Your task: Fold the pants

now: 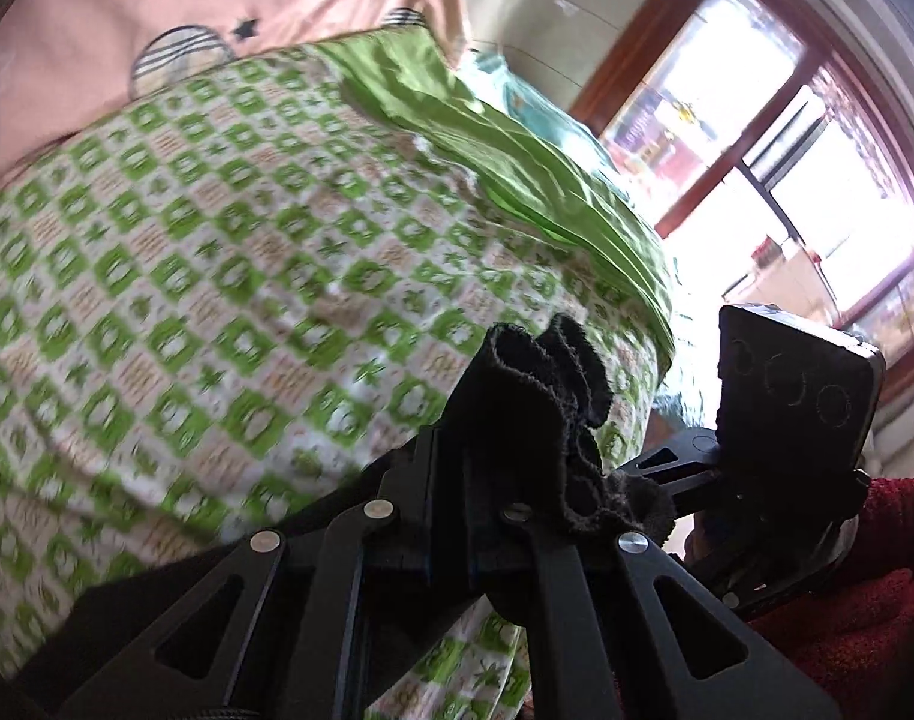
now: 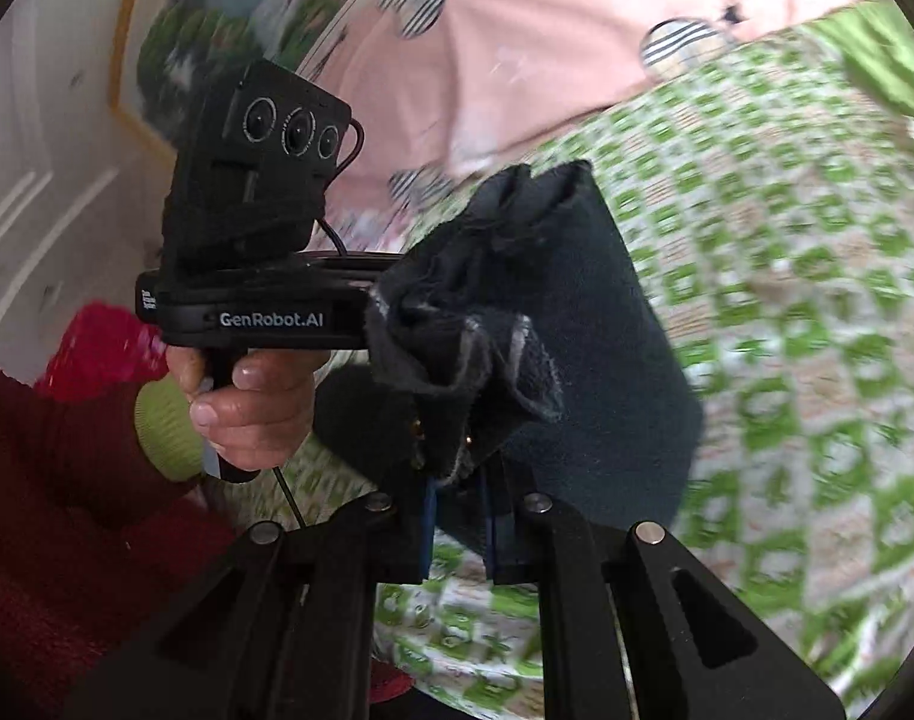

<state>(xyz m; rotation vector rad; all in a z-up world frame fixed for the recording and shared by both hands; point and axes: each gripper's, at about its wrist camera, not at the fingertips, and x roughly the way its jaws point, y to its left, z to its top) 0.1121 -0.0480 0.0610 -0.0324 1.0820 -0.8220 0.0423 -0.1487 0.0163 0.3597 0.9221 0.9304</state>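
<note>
The left gripper (image 1: 457, 516) has its black jaws clenched on a bunched edge of the dark, fleecy fabric pants (image 1: 547, 372), whose ruffled hem stands up just beyond the jaw tips and spills off to the jaws' right side. The right gripper (image 2: 460, 516) likewise pinches a gathered corner of the same pants (image 2: 577, 312): the cloth rises out of the jaws in folds, with a broad flat panel hanging ahead of them and to their right.

Beyond both pairs of jaws, under the lifted cloth, lies a white bedspread printed with green squares and tan marks (image 1: 187, 300). Farther out past the left jaws sits a crumpled plain green cloth (image 1: 505, 144), and beyond it a pink sheet with striped circles and a dark star (image 1: 157, 0).

In the right wrist view, to the left of the jaws and touching the pants, the other gripper's black body marked "GenRobot.AI" (image 2: 265, 318) is held by the person's left hand (image 2: 247, 402), with a red knitted sleeve (image 2: 55, 480) behind it. A bright window with a reddish-brown frame (image 1: 787, 150) shows to the right of the left jaws, well apart.
</note>
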